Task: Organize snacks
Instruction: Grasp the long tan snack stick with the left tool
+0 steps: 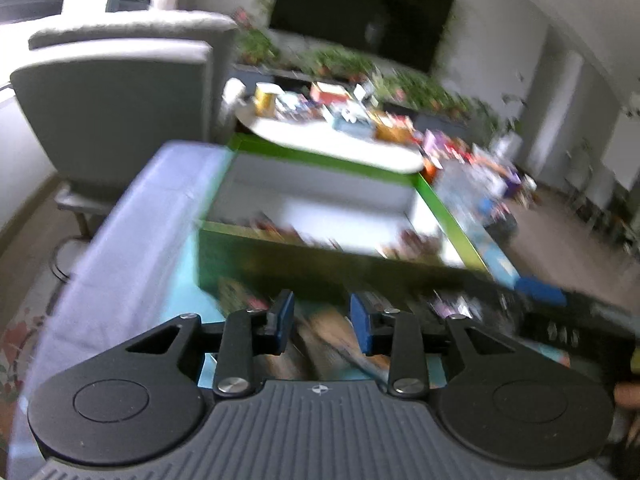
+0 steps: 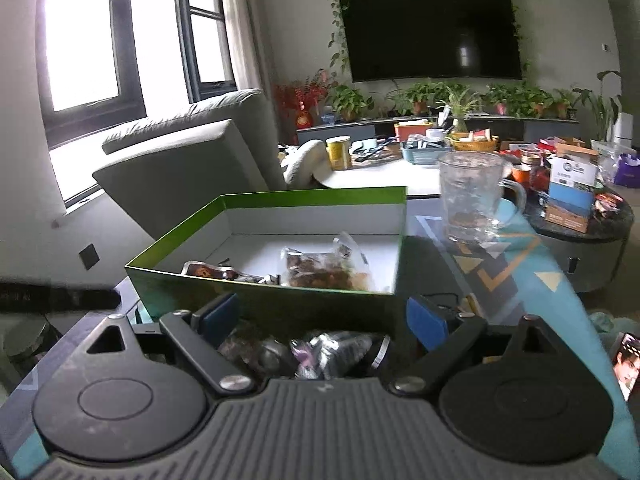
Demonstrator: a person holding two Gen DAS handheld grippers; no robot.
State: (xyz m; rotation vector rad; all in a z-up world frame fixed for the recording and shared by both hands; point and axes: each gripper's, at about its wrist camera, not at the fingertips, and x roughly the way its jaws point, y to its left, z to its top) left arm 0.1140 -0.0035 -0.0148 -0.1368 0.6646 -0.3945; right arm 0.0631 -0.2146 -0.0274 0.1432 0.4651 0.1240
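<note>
A green box (image 2: 256, 300) with a white lining sits open on a patterned table (image 2: 516, 264), its near wall facing both grippers; a grey armchair (image 2: 192, 168) stands behind it and a clear glass mug (image 2: 472, 196) just beside its right corner. Inside the box lie two sealed snack packets, a clear bag of brown pieces (image 2: 320, 270) and a darker foil pouch (image 2: 208, 270) to its left, resting on the floor near the front wall. In front of the box, on the table, a small heap of crinkled wrapped snacks (image 2: 312, 350) lies between the blue pads of the right gripper (image 2: 324, 316), whose jaws stand apart and do not press on them. The left gripper (image 1: 322, 322) hovers over blurred packets before the same box, jaws parted with nothing clearly clamped. These packets look light, soft and slick, likely to crumple or slide under pressure; the contents may crush. A grip across the bulging middle, or on a flat sealed edge, seems the safest hold.
</note>
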